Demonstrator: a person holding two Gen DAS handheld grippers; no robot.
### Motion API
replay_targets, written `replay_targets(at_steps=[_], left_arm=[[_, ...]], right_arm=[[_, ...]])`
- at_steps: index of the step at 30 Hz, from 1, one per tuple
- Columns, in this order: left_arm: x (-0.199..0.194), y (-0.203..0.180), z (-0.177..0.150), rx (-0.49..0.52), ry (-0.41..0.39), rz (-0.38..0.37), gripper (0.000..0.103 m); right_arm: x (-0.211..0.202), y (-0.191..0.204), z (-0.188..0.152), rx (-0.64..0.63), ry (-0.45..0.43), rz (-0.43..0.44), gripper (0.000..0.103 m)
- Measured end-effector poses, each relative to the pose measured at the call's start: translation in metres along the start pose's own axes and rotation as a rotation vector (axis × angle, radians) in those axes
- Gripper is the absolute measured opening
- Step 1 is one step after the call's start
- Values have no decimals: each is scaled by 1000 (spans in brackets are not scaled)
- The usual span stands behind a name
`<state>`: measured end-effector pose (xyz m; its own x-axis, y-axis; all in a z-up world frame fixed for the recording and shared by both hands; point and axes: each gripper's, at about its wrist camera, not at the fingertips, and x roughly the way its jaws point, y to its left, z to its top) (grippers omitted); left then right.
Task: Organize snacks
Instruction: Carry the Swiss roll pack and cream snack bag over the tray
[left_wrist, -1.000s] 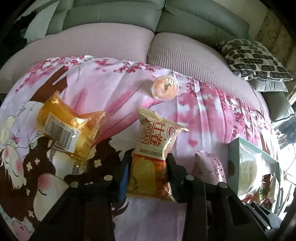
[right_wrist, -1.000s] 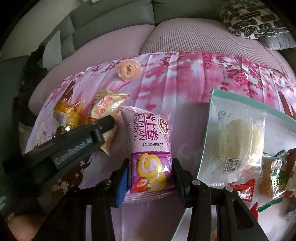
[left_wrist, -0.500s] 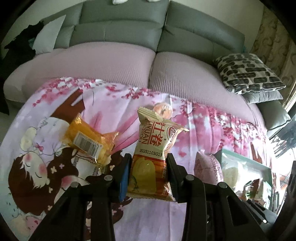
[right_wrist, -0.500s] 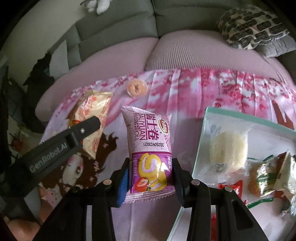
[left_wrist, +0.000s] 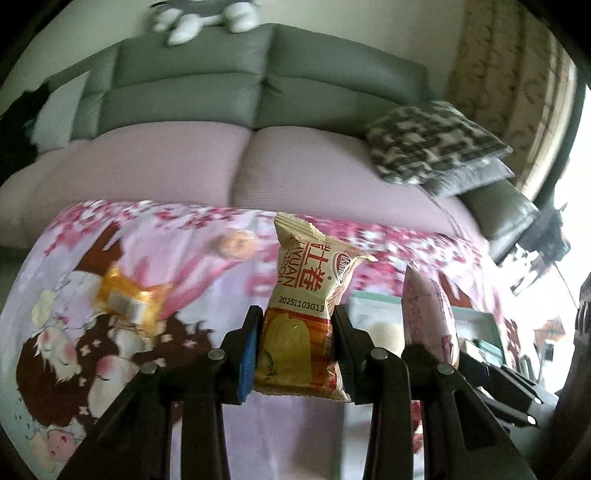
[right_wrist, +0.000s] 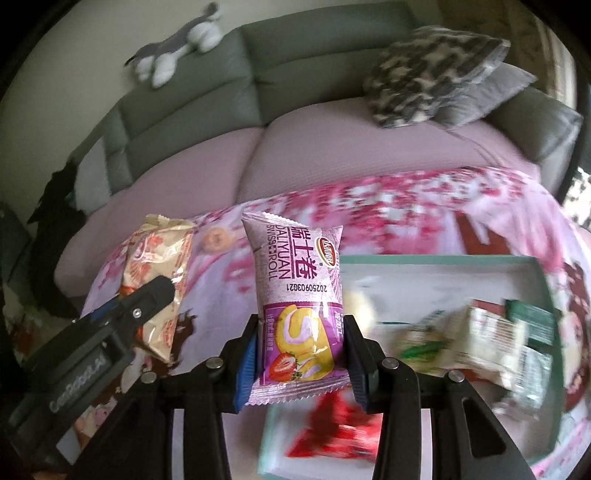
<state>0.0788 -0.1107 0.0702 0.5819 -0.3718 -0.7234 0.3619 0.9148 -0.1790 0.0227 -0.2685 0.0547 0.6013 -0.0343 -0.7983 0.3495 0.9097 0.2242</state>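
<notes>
Left wrist view: left gripper (left_wrist: 297, 341) jaws clamped on beige swiss-roll packet (left_wrist: 308, 314), held above patterned cloth (left_wrist: 184, 251)
Right wrist view: right gripper (right_wrist: 301, 352) jaws clamped on purple swiss-roll packet (right_wrist: 299, 314), beside snack box (right_wrist: 543, 280)

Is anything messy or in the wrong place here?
Two snacks lie loose on the pink blanket, outside the box: a yellow packet and a small round cup. Both are blurred. The left claw holds a beige roll packet, the right claw a purple one. Nothing looks spilled or torn.
</notes>
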Motion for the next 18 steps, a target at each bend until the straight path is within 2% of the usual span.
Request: replay_targets(at_steps=[11,14,18], left_arm=[[12,-86,-18,214,55,-82,39],[23,-105,-26,260,91,-87,39],[37,-123,-36,303,129,-96,39]], right_arm=[[-30,-122,3,204,-38,-309,45],[-29,-140,2,237,-23,-342,45],[-21,-155,-2,266,5,-337,45]])
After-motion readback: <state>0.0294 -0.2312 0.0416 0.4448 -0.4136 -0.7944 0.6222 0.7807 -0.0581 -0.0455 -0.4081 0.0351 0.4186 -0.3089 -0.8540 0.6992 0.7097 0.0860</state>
